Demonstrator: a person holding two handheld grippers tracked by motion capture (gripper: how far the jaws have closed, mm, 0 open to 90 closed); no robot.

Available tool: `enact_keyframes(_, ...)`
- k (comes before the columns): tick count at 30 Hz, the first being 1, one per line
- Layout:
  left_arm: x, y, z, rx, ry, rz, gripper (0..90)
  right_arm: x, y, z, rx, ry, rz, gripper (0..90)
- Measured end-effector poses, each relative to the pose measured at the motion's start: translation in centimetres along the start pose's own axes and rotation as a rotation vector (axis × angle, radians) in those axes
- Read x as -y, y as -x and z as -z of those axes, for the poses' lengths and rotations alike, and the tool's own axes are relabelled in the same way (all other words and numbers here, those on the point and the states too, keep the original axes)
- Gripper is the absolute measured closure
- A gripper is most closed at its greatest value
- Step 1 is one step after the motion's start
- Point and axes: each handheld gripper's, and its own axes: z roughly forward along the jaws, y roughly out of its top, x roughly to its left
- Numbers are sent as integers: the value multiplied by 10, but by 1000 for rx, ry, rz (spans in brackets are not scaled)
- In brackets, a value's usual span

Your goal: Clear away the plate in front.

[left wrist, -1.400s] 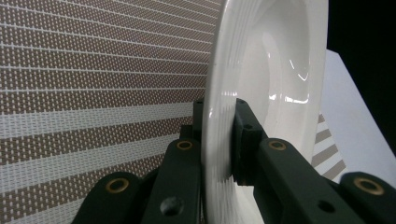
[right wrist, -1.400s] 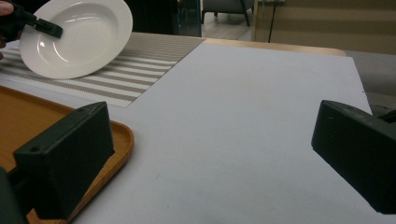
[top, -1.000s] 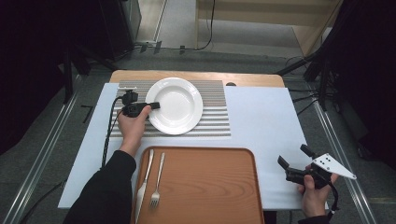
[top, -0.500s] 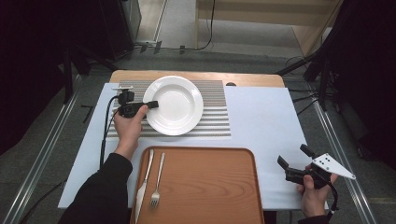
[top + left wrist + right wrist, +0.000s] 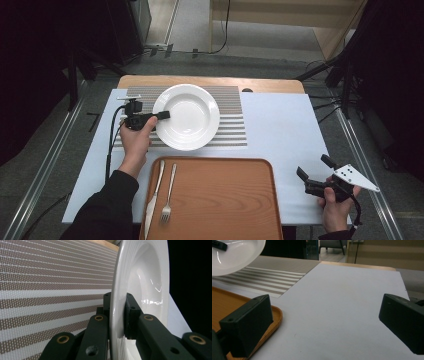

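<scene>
A white plate [image 5: 187,116] hangs a little above the striped placemat [image 5: 230,135], tilted, with my left gripper [image 5: 162,115] shut on its left rim. In the left gripper view the plate [image 5: 140,285] stands edge-on between the two black jaws of my left gripper [image 5: 120,312], which pinch its rim. At the table's near right corner my right gripper [image 5: 315,172] is held open with nothing between its jaws. The right gripper view has my right gripper [image 5: 324,322] wide apart over the white cloth, and the lifted plate [image 5: 234,255] at top left.
A brown tray [image 5: 220,200] lies at the front centre, with a knife [image 5: 154,197] and a fork [image 5: 168,197] along its left side. A white cloth [image 5: 280,140] covers the table. A cable [image 5: 111,140] trails from the left gripper.
The plate has risen off the placemat and shifted slightly left with my left gripper on its rim. My right gripper has stayed in place.
</scene>
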Motion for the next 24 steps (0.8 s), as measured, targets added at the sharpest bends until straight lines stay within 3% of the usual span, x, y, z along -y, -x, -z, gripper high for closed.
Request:
enact_keyframes(16,14,14,14,62,-16,1,819,0,-1,-1,3,-4,4,0)
enact_keyframes(24,23,24,21,90,-26,-21,817,0,-2,-1,5,-4,6,0)
